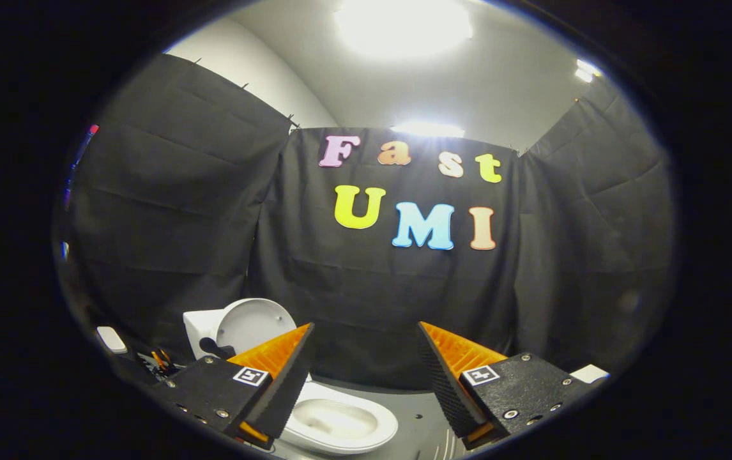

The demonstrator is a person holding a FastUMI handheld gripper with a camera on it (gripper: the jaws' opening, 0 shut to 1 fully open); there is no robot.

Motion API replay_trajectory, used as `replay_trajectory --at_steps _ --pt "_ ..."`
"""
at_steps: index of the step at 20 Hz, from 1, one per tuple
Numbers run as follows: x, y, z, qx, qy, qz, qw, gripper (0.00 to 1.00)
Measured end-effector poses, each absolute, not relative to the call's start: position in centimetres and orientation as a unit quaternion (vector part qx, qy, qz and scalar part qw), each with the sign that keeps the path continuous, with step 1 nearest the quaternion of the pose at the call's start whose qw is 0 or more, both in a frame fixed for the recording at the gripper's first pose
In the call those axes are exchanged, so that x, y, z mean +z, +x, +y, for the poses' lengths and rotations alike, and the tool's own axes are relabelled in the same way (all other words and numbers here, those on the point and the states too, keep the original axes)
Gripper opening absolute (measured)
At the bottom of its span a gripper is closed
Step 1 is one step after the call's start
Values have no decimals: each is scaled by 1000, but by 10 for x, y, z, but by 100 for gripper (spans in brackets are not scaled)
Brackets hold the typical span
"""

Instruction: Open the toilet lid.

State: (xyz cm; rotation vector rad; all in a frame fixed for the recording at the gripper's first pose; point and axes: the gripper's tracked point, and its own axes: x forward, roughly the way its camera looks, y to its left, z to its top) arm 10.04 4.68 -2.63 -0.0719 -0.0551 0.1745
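Fingers (289, 377) spread wide, gripper (366, 377) empty, raised above and clear of the toilet. Bowl (340, 421) low between the fingers and bare; lid (254, 322) already upright beyond the left finger, leaning back on the tank (200, 329). Looks stiff, smooth, light plastic on a rear hinge; likely slippery, best taken at the free front rim. Judged done.

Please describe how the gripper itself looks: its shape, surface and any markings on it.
The gripper has two wedge-shaped fingers with ribbed faces, tapering to points. Each sits on a black textured block fastened with silver screws, and each block carries a small square black-and-white marker.
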Motion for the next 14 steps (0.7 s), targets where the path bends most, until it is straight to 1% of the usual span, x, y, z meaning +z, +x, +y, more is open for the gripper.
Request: replay_trajectory --at_steps 8,14 --pt "-29 87 -12 49 -2 -19 999 94" --pt "-54 80 -20 37 -5 2 999 94"
